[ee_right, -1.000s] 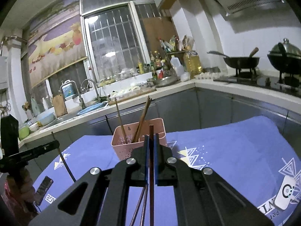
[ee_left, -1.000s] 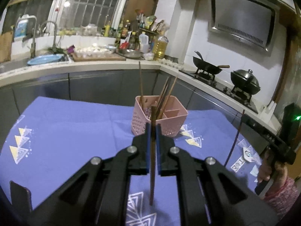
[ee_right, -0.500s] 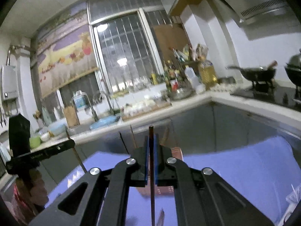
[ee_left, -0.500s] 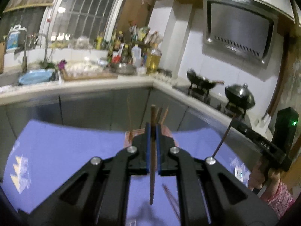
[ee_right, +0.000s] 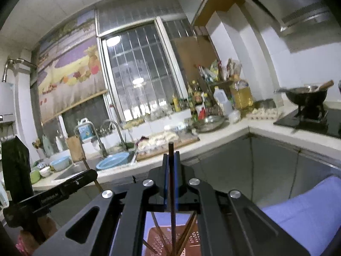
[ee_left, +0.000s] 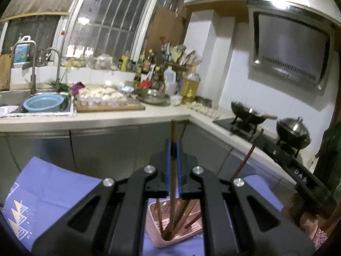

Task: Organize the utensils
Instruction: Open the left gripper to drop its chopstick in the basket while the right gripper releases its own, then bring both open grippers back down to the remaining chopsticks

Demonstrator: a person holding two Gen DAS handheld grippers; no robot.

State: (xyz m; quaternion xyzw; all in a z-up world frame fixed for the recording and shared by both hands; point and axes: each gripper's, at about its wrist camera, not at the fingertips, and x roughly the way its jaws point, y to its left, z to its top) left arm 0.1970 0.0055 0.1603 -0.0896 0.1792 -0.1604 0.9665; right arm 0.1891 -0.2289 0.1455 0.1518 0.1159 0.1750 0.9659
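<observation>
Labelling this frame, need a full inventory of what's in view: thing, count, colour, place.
utensil basket: one, pink, on the cloth below both tools
chopsticks in basket: several, brown, leaning
held chopstick, left: one, brown, upright
held chopstick, right: one, dark, upright
tablecloth: one, purple
basin: one, blue, in sink
wok: one, black, on stove
lidded pot: one, dark, on stove
oil bottle: one, yellow, counter corner
left tool: shut on chopstick
right tool: shut on chopstick
</observation>
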